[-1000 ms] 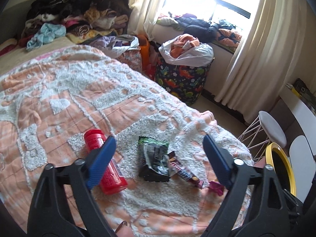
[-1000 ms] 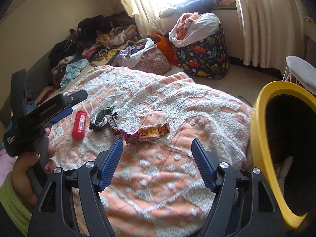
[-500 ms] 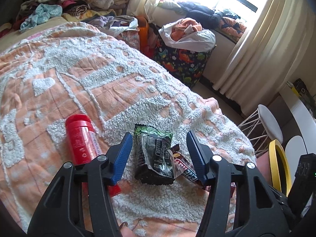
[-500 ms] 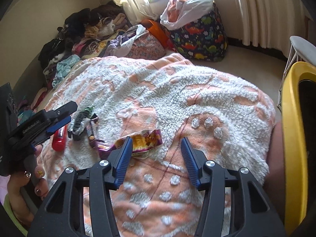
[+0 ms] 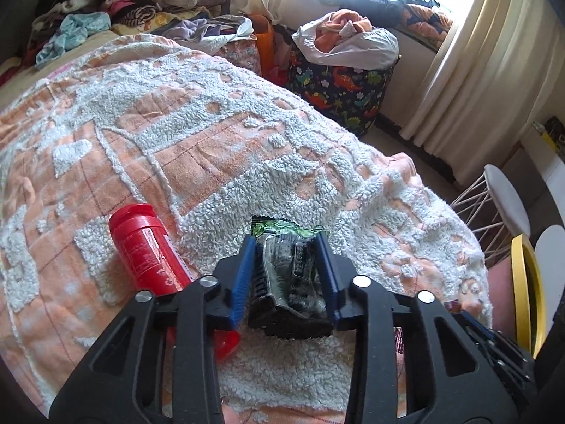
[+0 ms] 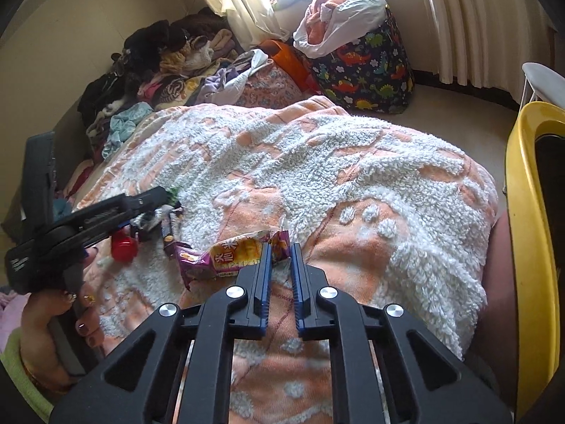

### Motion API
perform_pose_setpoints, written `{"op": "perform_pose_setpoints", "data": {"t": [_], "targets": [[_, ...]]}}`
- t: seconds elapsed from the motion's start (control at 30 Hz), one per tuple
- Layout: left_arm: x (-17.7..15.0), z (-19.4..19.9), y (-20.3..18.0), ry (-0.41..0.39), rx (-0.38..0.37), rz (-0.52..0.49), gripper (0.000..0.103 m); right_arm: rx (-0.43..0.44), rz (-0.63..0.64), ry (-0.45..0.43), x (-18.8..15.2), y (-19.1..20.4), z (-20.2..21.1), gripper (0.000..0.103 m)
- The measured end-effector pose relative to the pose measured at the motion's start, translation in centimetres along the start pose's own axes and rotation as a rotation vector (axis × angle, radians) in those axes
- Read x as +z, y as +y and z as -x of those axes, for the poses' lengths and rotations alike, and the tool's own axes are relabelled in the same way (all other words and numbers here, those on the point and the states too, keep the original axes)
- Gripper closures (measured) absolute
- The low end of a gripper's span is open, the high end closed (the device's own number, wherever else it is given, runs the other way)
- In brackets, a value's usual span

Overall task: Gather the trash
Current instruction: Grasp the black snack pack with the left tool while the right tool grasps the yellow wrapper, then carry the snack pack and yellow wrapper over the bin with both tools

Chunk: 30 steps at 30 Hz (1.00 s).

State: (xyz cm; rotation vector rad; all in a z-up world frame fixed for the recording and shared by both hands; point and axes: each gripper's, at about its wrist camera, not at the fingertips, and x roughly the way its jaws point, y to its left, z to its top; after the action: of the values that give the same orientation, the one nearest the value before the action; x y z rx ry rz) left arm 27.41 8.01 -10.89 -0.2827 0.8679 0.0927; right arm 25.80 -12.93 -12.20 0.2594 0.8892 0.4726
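Observation:
My left gripper [image 5: 286,243] is shut on a black and green snack wrapper [image 5: 289,275] that lies on the orange and white bedspread [image 5: 197,148]. A red bottle [image 5: 144,247] lies just left of it. My right gripper [image 6: 280,251] is nearly closed, its jaws on either side of the right end of a purple and yellow snack wrapper [image 6: 229,254] on the bedspread [image 6: 353,190]. A dark candy bar wrapper [image 6: 168,229] lies to its left, beside the left gripper [image 6: 106,212]. A yellow-rimmed bin [image 6: 526,247] stands at the right.
A dinosaur-print laundry bag [image 5: 339,84] full of clothes stands on the floor past the bed. Piles of clothes [image 5: 116,3] lie at the head of the bed. A white stool [image 5: 501,190] and cream curtains [image 5: 487,49] are on the right.
Both grippers moved down toward the bed and closed. The left closed around the black and green wrapper; the right narrowed onto the end of the purple and yellow wrapper.

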Motion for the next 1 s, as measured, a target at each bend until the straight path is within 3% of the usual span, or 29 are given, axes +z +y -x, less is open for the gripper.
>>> {"op": "perform_pose_setpoints", "data": {"t": [0.23,0.63,1.0], "targets": [[-0.5,0.6,-0.4,0.007,-0.038,-0.007,0.087,0.031,0.016,-0.047,-0.2,0.5,2.1,0.096],[-0.5,3.8,-1.1,-0.064,-0.118,0.025,0.088,0.044,0.006,-0.092,-0.5,-0.5,5.1,0.097],[-0.6,5.8,-5.2,-0.098,-0.171,-0.045,0.088,0.029,-0.011,-0.16,-0.2,-2.0,8.2,0.097]]}}
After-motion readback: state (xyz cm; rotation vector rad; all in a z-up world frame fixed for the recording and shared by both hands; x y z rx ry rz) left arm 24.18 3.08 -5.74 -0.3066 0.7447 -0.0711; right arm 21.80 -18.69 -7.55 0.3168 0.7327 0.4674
